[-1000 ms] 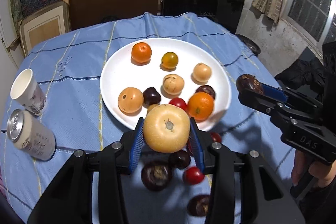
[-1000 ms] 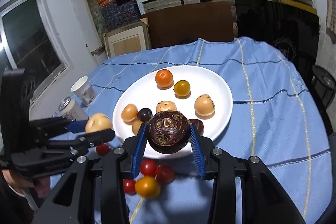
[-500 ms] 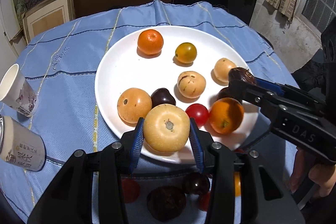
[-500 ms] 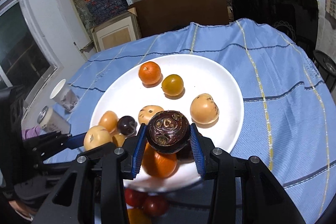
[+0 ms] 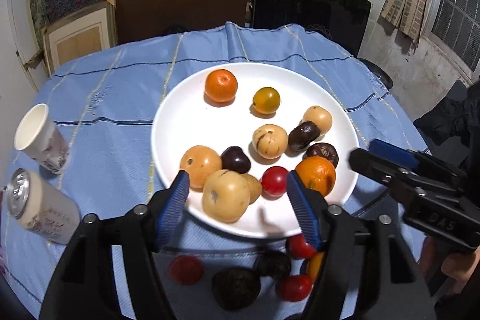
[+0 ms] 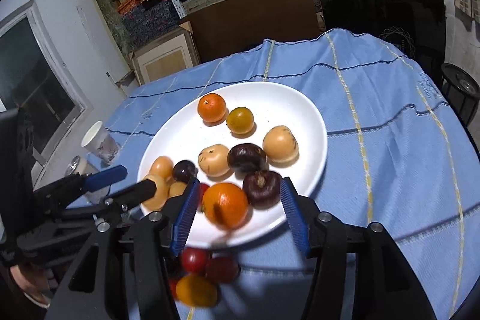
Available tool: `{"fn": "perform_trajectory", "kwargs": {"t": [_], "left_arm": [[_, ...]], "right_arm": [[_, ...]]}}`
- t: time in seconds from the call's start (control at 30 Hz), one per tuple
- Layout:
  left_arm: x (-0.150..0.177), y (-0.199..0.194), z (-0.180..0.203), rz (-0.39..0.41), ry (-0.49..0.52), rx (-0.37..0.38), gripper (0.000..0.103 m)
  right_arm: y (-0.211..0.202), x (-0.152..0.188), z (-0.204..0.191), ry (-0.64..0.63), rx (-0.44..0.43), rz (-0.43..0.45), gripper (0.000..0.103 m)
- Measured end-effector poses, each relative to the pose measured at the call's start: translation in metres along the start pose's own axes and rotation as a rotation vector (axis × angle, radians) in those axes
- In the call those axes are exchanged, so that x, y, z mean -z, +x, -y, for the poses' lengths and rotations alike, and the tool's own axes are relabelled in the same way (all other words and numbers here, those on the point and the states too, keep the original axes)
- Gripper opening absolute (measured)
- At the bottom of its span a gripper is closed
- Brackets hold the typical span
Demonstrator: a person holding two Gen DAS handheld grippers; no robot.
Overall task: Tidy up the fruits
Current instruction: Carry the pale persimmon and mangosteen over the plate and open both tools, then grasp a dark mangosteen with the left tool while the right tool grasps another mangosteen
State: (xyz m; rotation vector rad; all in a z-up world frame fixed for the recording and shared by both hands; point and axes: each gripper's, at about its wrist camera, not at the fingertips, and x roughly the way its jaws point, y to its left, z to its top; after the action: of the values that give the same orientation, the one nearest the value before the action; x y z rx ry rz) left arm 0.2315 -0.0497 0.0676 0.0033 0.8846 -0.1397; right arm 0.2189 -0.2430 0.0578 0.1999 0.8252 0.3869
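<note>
Left tool (image 5: 237, 197) jaws now opening, pads clear of the pale fruit (image 5: 225, 195), which a second ago was clamped and now sits on the near edge of the white plate (image 5: 186, 110). Right tool (image 6: 237, 210) also opening; its dark fruit (image 6: 262, 188) is released on the plate beside the orange (image 6: 225, 205). Both drops done. More loose fruit (image 5: 235, 287) waits on the tabletop (image 5: 105, 98) near the plate.

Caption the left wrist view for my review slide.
Left gripper opening, pale yellow fruit released onto the white plate among other fruit; right gripper alongside.
</note>
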Motion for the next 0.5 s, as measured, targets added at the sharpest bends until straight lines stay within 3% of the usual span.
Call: {"fn": "perform_trajectory", "kwargs": {"t": [0.1,0.5], "left_arm": [[0.009,-0.016,-0.005,0.012,-0.007,0.0,0.07],[0.075,-0.06,-0.027,0.01,-0.034,-0.032,0.077]], "right_arm": [[-0.016,0.012,0.0,-0.001,-0.001,0.004,0.061],[-0.05,0.078,-0.003,0.006,-0.008,-0.04,0.062]]}}
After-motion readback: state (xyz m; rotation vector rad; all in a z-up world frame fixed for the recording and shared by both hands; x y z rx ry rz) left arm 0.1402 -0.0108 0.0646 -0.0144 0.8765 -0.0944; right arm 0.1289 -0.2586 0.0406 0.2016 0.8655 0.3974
